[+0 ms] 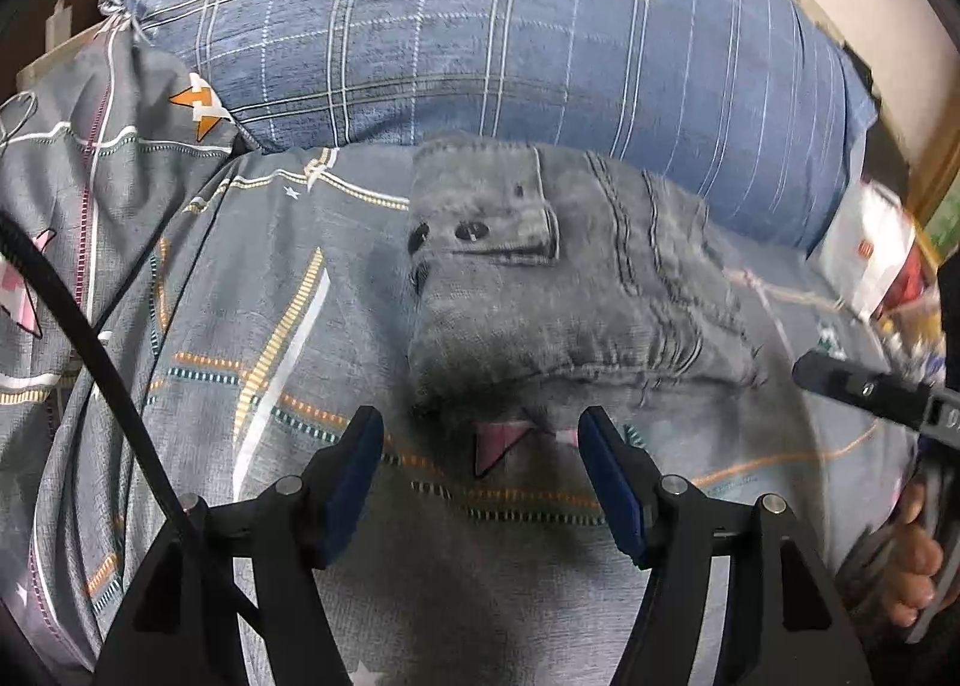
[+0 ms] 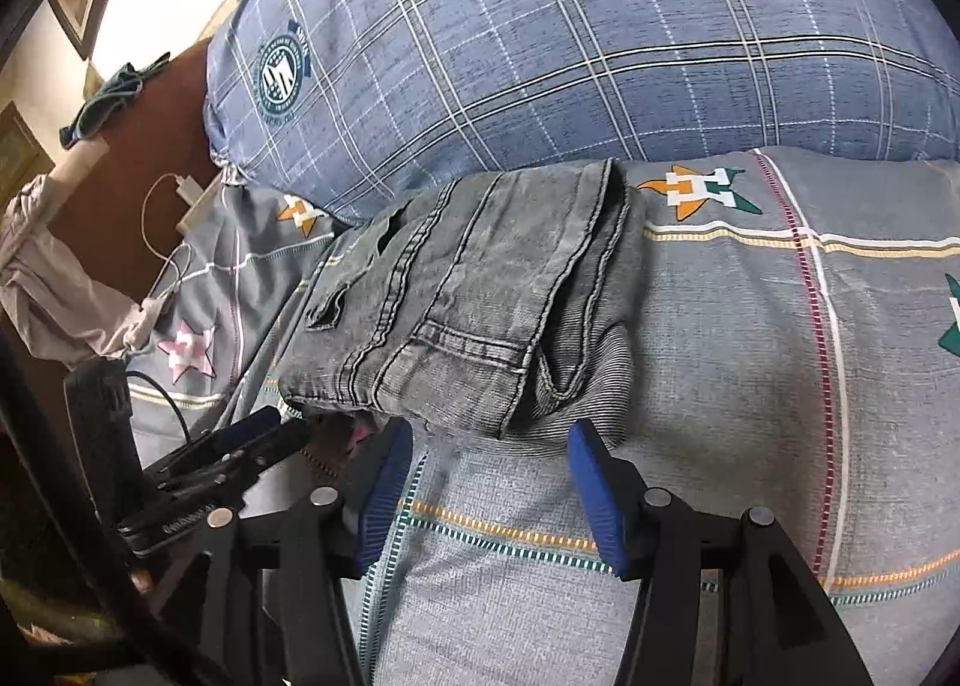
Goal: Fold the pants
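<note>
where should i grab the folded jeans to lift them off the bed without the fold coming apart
Probably the near edge of the folded jeans, where the layers stack thick just ahead of the right claw. Come in low from the front so one finger slides beneath against the bedsheet and one presses on top, pinching all layers. The far edge butts against the plaid pillow, leaving little room.

left tool (image 1: 482, 443): black arms | blue pads | silver screws
</note>
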Tool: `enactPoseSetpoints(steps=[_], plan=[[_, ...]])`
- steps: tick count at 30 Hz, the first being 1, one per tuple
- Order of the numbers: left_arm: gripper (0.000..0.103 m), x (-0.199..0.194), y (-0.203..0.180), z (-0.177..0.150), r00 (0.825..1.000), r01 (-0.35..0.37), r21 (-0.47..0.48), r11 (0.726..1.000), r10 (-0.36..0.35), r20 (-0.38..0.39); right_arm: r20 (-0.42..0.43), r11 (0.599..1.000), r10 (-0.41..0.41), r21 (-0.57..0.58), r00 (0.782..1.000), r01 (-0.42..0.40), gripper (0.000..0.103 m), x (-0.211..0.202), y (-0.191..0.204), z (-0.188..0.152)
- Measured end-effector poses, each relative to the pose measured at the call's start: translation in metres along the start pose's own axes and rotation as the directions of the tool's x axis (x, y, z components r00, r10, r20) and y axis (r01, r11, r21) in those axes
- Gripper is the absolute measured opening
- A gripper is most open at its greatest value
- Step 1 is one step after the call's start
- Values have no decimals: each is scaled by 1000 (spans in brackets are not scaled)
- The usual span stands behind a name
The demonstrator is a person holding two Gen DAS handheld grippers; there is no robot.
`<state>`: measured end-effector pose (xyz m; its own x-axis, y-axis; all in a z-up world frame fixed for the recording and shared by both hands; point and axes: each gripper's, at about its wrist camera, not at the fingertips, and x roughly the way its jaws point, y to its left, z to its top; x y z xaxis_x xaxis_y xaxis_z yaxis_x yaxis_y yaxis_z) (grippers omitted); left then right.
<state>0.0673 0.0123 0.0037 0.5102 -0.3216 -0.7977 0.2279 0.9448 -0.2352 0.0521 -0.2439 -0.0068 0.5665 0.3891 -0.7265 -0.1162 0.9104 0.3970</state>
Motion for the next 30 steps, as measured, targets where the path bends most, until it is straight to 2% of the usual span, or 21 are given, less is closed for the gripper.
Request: enactPoseSetpoints(steps=[5, 8, 13, 15, 19, 22, 23, 25, 27, 30], plan=[[68, 7, 2, -2, 998, -55, -9, 998, 55, -10, -45, 1000, 4, 14, 999, -3, 57, 15, -4, -3], [68, 8, 6, -2, 997, -72, -25, 997, 72, -11, -30, 999, 23, 34, 999, -22, 57, 11, -9, -2], [68, 12, 8, 3, 999, -49, -45, 998, 48, -11, 27, 988, 92, 124, 995, -94, 57, -1, -27, 4], [68, 16, 4, 4, 998, -62, -35, 997, 61, -15, 30, 982, 113, 149, 993, -116, 57, -1, -31, 7], [68, 11, 4, 6, 998, -66, -40, 997, 67, 15, 13, 968, 178, 180, 984, -177, 57, 8, -31, 10], [67, 14, 7, 10, 998, -55, -61, 997, 56, 19, -15, 970, 164, 183, 986, -159, 56, 21, -26, 13], [66, 18, 8, 11, 998, -54, -67, 996, 55, 10, -27, 970, 162, 186, 986, -154, 53, 28, -26, 15], [50, 21, 10, 11, 1000, -29, -87, 996, 30, 2, -54, 978, 139, 167, 989, -129, 28, 42, -23, 17], [49, 20, 8, 13, 1000, -19, -83, 996, 20, 14, -71, 985, 78, 158, 994, -66, 18, 50, -23, 15], [42, 14, 1, 13, 999, -21, -47, 999, 23, 37, -59, 987, 50, 154, 997, -40, 11, 46, -21, 14]])
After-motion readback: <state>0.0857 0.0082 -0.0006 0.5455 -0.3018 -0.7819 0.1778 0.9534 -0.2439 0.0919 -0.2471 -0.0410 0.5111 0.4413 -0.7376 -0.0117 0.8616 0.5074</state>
